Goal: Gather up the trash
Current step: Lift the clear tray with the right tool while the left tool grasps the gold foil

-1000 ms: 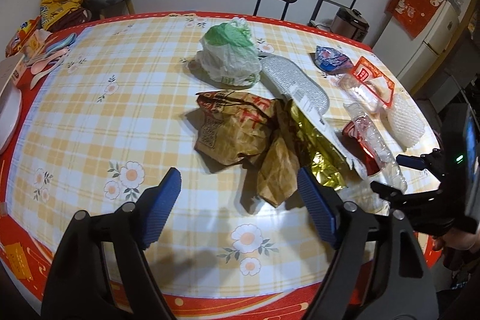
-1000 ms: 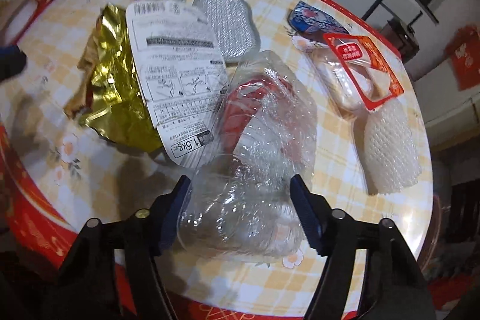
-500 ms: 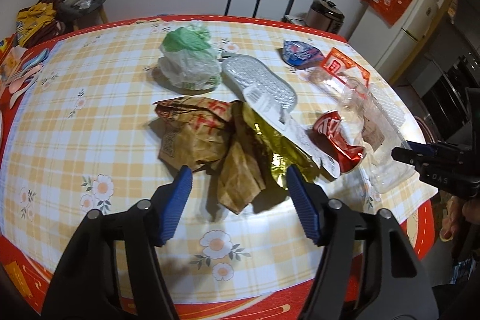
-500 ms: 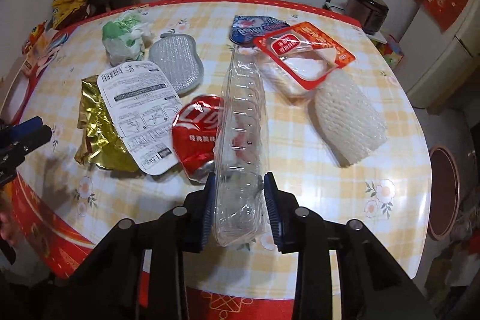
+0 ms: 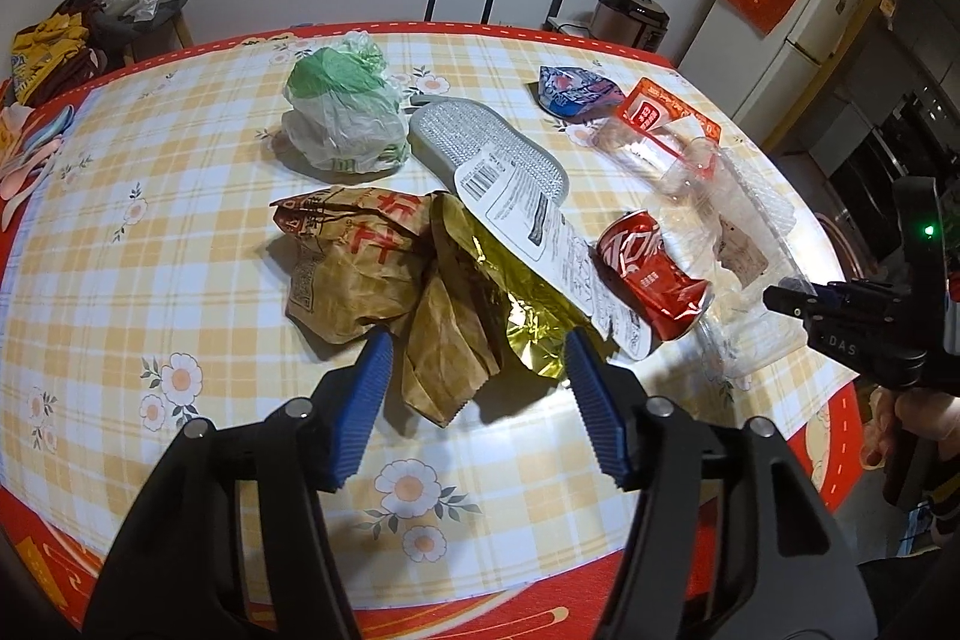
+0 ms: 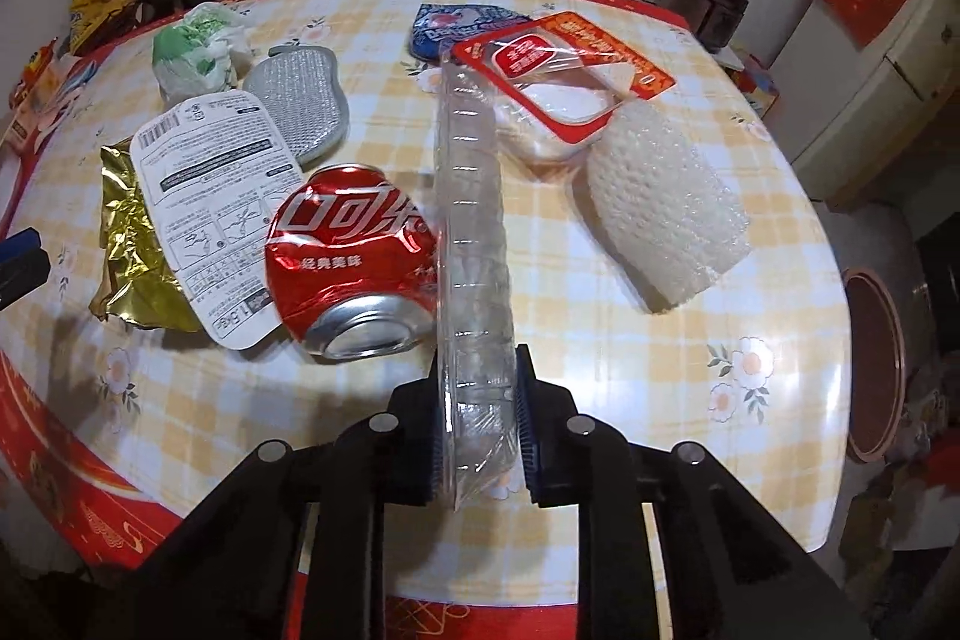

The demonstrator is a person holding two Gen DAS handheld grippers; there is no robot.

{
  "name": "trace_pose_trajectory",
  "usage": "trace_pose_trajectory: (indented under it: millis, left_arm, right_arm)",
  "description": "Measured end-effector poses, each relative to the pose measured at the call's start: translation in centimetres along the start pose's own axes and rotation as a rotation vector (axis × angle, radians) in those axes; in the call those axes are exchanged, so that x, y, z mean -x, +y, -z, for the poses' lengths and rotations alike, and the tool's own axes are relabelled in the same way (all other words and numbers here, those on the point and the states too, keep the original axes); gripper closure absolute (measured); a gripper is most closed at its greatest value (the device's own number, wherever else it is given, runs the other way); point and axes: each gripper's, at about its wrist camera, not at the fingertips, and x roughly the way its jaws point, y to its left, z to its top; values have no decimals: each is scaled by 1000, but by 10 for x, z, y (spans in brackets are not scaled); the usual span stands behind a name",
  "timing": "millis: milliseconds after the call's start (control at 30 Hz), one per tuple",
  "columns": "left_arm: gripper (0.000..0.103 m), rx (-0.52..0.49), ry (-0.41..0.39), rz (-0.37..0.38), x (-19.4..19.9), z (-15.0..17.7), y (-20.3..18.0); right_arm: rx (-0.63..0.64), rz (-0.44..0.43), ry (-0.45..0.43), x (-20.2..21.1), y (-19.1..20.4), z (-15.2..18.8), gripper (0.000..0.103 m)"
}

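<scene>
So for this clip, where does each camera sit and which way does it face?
Left wrist: on the left gripper, jaws closing, angled down at a brown paper bag; the right gripper and a hand show too.
Right wrist: on the right gripper, angled down, jaws closing on a clear plastic tray.
Both show the crushed red can, gold foil and table.

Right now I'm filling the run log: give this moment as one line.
right gripper: closing on clear plastic bottle | left gripper: closing, empty, above brown paper bag | crushed red can: on table
</scene>
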Motion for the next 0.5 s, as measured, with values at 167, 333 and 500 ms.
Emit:
trace_pose_trajectory:
  millis: [167, 333, 500]
  left_arm:
    - [58, 43, 21, 54, -7, -4, 4]
    - [63, 87, 51, 95, -24, -10, 7]
    - [81, 143, 114, 126, -53, -20, 11]
  right_arm:
    - [10, 26, -4, -1, 1, 0, 83]
    - [11, 29, 2, -5, 3, 3, 83]
    - [13, 29, 5, -6, 2, 3, 83]
